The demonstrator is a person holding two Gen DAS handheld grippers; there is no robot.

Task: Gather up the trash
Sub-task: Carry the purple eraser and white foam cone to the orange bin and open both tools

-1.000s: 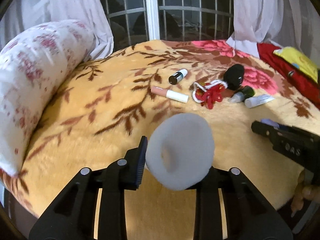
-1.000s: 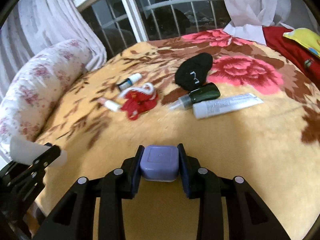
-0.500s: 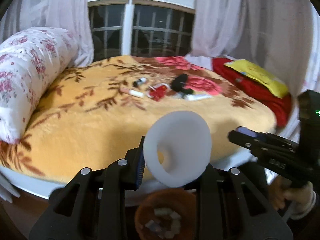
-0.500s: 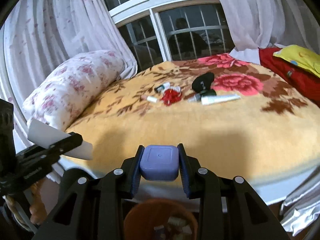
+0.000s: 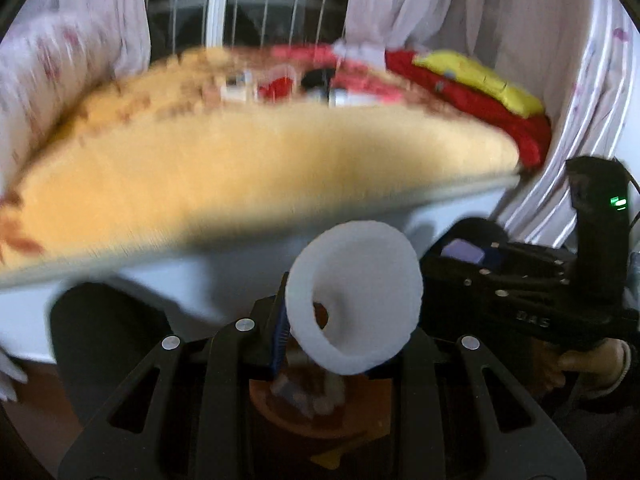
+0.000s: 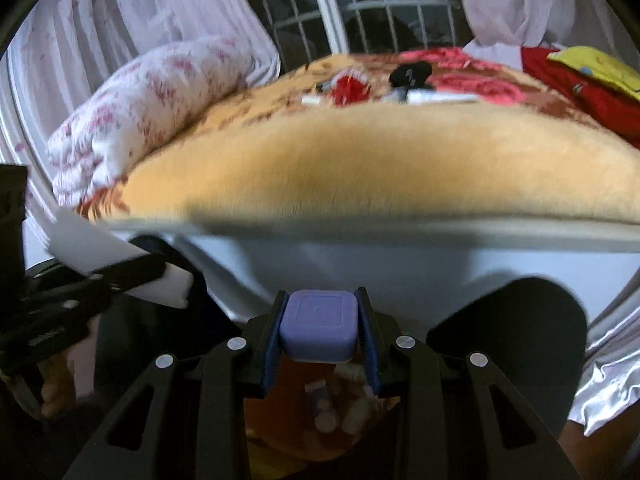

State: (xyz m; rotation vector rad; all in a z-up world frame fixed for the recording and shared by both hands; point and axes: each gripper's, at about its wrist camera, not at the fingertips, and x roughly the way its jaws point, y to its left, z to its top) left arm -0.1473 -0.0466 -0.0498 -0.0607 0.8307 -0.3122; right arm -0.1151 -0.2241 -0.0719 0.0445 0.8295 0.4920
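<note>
Trash in two pieces is held beyond the bed's near edge, above a brown bin (image 6: pixel 320 432) on the floor. The left gripper (image 5: pixel 344 320) pinches a white foam cup (image 5: pixel 354 296); the cup lies on its side, long axis running toward the camera and a little to the right, wide mouth facing the lens and narrow base pointing away toward the bed (image 5: pixel 260 168). The right gripper (image 6: pixel 320 332) is clamped on a small purple box (image 6: pixel 318 330), squarish with rounded corners, its flat lid face turned up and toward the camera; it has no clear long axis. In the left wrist view the right gripper shows at the right with the purple box in its jaws, a hand (image 5: pixel 588 364) below it.

A second ago both grippers were over the bed's yellow blanket with the same items; since then they have drawn back past the near edge and tipped downward, so the bin, which seems to hold a few pale scraps though the blur hides them, now sits under the fingers. The cosmetics and red item remain far back near the bed's middle.
</note>
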